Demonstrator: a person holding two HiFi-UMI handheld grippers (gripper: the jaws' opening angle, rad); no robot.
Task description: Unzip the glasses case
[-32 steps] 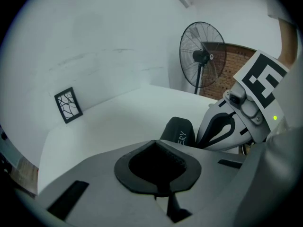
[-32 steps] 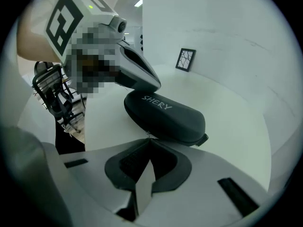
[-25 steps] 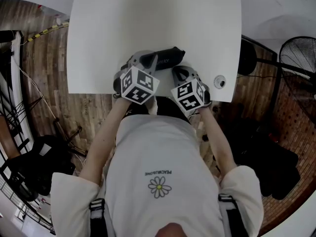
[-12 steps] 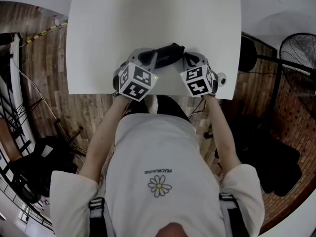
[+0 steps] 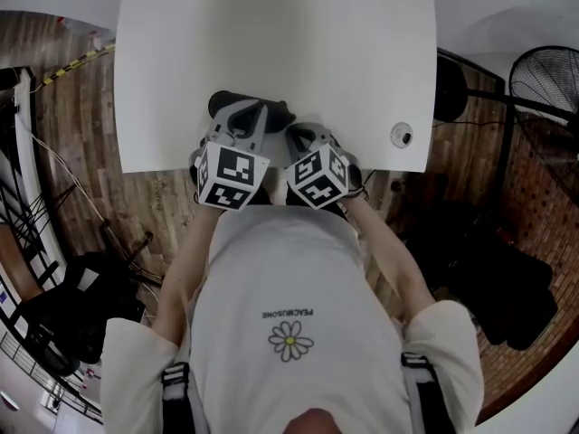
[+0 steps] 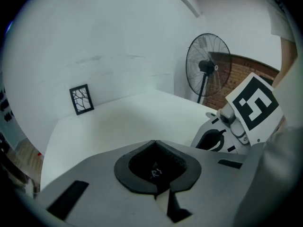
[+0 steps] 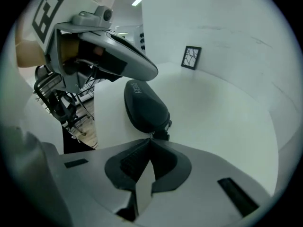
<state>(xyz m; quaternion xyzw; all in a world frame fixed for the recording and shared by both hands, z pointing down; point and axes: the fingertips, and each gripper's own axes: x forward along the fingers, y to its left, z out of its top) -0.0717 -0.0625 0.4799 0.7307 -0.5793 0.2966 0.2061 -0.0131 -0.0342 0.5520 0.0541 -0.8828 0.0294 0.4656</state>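
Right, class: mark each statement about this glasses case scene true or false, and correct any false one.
1. The glasses case is dark. True.
2. The left gripper is open and empty. False: its jaws are closed on the glasses case.
3. The right gripper has its jaws closed at the zip pull. True.
4. The table is dark wood. False: it is white; the floor is wood.
5. The fan lies on the table. False: it stands upright beyond the table's edge.
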